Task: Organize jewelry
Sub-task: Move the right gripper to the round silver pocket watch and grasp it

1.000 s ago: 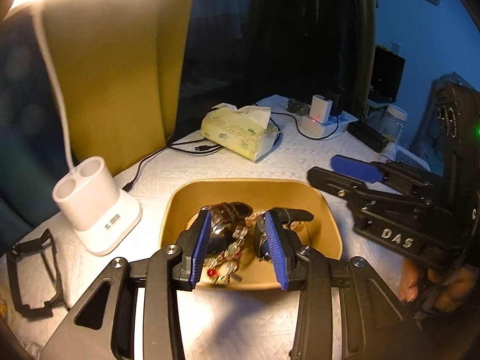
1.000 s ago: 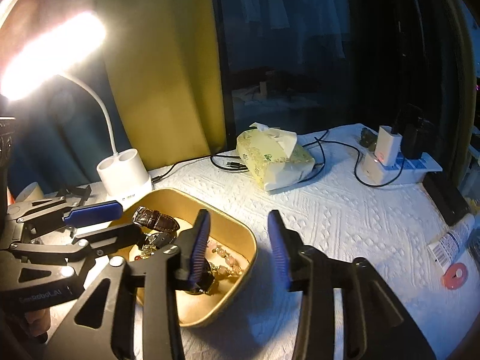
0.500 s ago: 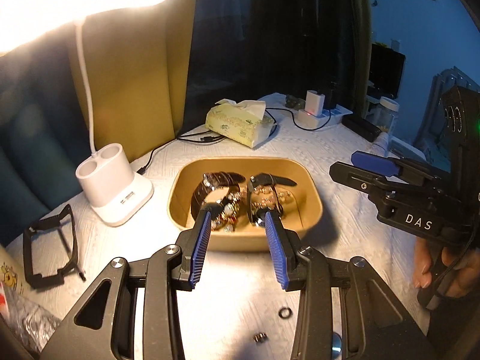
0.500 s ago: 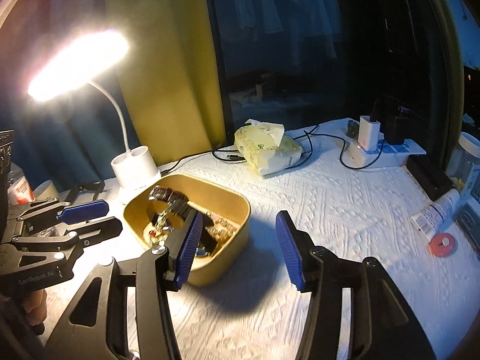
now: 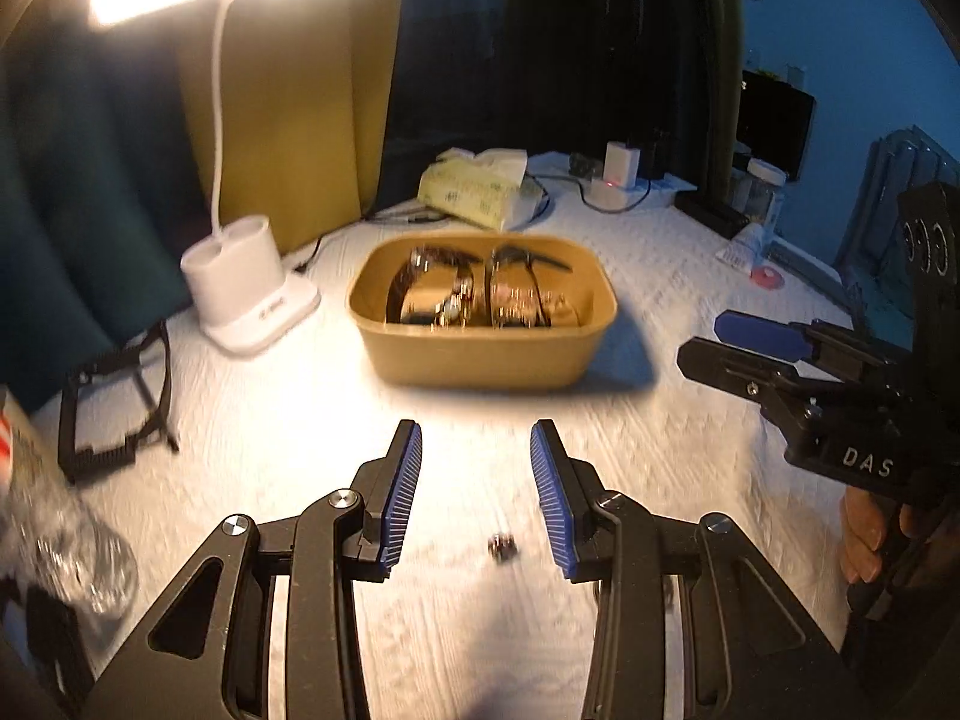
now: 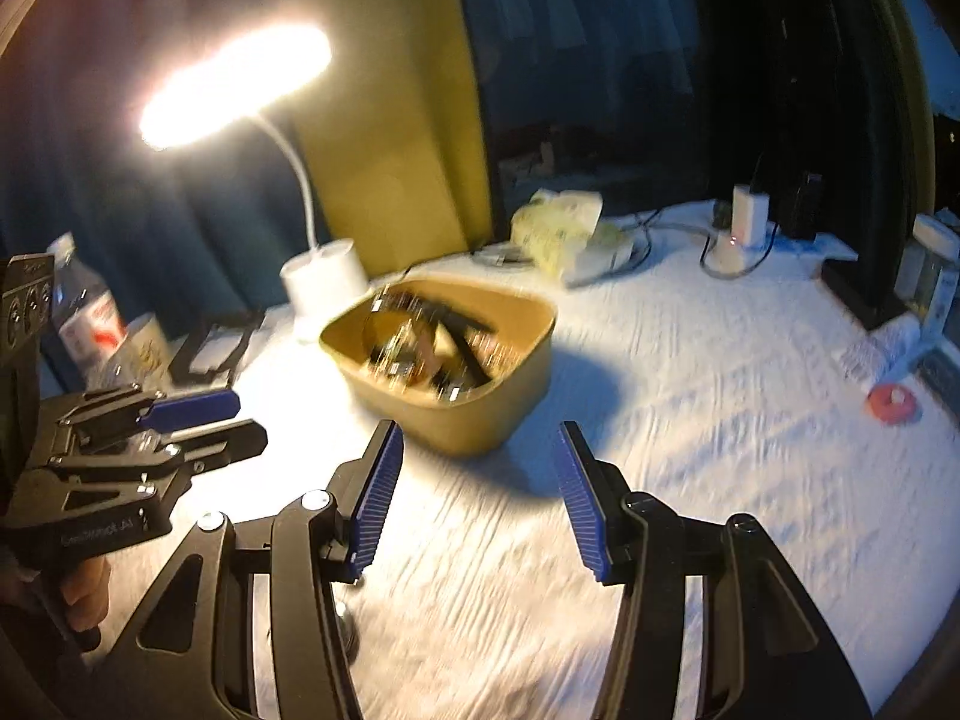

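Observation:
A tan tray (image 5: 480, 360) on the white cloth holds watches and bracelets (image 5: 468, 300); it also shows in the right wrist view (image 6: 480, 414). My left gripper (image 5: 474, 468) is open and empty, well short of the tray. A small metal piece of jewelry (image 5: 503, 545) lies on the cloth between its fingers. My right gripper (image 6: 474, 456) is open and empty, in front of the tray; it shows at the right of the left wrist view (image 5: 762, 330). Both views are blurred.
A white desk lamp (image 5: 249, 294) stands left of the tray. A black frame (image 5: 114, 408) and a plastic bottle (image 6: 84, 312) lie at the left. A tissue pack (image 5: 480, 192), a charger with cables (image 5: 618, 180) and a red disc (image 6: 891, 405) are behind and to the right.
Both grippers have pulled back from over the tray toward the near edge of the table, staying open. The small jewelry piece on the cloth has come between my left fingers.

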A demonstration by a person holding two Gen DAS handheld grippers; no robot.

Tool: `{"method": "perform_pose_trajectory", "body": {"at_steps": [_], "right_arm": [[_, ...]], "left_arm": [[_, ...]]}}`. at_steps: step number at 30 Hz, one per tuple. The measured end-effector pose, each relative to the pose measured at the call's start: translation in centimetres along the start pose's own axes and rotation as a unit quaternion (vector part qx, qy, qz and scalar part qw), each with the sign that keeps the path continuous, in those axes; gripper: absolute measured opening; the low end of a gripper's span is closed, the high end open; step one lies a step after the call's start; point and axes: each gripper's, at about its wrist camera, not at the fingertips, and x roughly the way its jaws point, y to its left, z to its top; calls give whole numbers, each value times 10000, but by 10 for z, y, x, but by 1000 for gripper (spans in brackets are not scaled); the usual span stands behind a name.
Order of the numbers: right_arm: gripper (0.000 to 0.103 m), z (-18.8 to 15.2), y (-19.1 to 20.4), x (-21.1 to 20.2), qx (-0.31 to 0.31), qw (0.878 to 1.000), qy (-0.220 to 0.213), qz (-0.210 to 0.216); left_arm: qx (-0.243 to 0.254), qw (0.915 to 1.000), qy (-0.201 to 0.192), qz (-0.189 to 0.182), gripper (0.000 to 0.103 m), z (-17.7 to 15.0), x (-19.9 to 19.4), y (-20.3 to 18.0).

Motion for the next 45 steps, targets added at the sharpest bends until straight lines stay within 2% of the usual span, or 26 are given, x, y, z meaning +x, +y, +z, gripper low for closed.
{"method": "perform_pose_trajectory", "body": {"at_steps": [7, 14, 21, 27, 34, 45], "right_arm": [[52, -21, 8, -4, -47, 9997, 224, 102], [52, -37, 23, -2, -289, 9974, 595, 284], [52, -46, 49, 12, -680, 9914, 999, 512], [52, -51, 57, 26, -701, 9876, 1293, 555], [54, -52, 71, 29, -870, 9871, 1321, 248], [54, -58, 82, 25, -1120, 9854, 1279, 94]], "left_arm": [[-346, 9993, 130, -29, 40, -22, -12, 5], [-264, 9995, 101, 115, 40, -36, -25, 1], [-410, 9990, 167, 103, 40, -43, -23, 10], [-544, 9984, 169, 37, 40, -48, -22, 21], [-766, 9967, 276, 39, 40, -56, -14, 37], [-882, 9956, 307, -111, 40, -59, -13, 44]]}}
